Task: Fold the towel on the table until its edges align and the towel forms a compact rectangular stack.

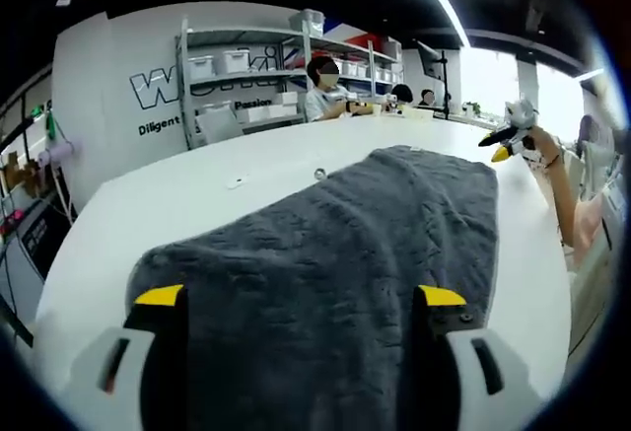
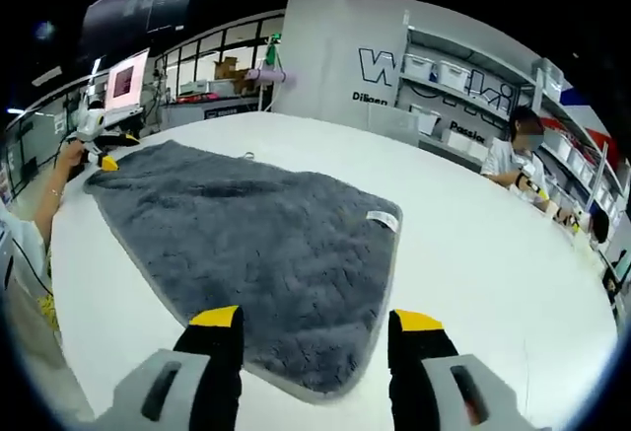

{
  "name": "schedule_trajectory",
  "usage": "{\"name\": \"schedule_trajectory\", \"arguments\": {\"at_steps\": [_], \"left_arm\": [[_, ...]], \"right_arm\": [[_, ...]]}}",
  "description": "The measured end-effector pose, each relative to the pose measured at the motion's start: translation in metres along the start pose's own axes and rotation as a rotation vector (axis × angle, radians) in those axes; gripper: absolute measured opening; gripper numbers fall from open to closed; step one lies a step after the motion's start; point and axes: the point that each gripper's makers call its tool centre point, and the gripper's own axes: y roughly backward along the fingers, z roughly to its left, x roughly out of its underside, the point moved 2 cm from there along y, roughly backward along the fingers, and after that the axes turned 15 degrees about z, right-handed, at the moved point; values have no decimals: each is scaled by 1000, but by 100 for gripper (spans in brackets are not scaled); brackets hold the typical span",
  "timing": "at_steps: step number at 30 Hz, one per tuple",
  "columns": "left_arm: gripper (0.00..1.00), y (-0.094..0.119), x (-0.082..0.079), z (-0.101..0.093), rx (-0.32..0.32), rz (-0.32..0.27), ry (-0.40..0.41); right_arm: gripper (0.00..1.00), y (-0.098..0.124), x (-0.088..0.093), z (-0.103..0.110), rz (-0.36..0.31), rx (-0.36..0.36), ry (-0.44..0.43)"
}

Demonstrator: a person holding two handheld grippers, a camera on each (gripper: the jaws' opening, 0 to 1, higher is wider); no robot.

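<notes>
Across the middle of the left gripper view, the grey towel [image 1: 335, 263] lies flat on the white table [image 1: 197, 204], the left gripper [image 1: 301, 298] released, its jaws spread above the near edge. In the right gripper view, the right gripper [image 2: 315, 320] hangs equally parted over the towel's lower corner; a white label [image 2: 383, 219] sits centre-right.

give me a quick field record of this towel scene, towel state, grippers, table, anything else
towel: dark grey towel lying spread flat, unfolded, white label near one edge
table: white table
left gripper: open, over one end of the towel
right gripper: open, over the opposite end
background: shelving with storage bins, seated people at the table's far side
</notes>
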Motion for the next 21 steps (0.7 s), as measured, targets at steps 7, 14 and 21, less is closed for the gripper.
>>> {"name": "schedule_trajectory", "arguments": {"at_steps": [7,14,21], "left_arm": [[99,2,1,3,-9,-2,6],[99,2,1,2,-10,2,6],[99,1,4,2,-15,18,-2]], "right_arm": [[35,-12,25,-8,60,17,-41],[22,-23,40,-8,82,-32,-91],[9,-23,38,-1,79,-52,-41]]}}
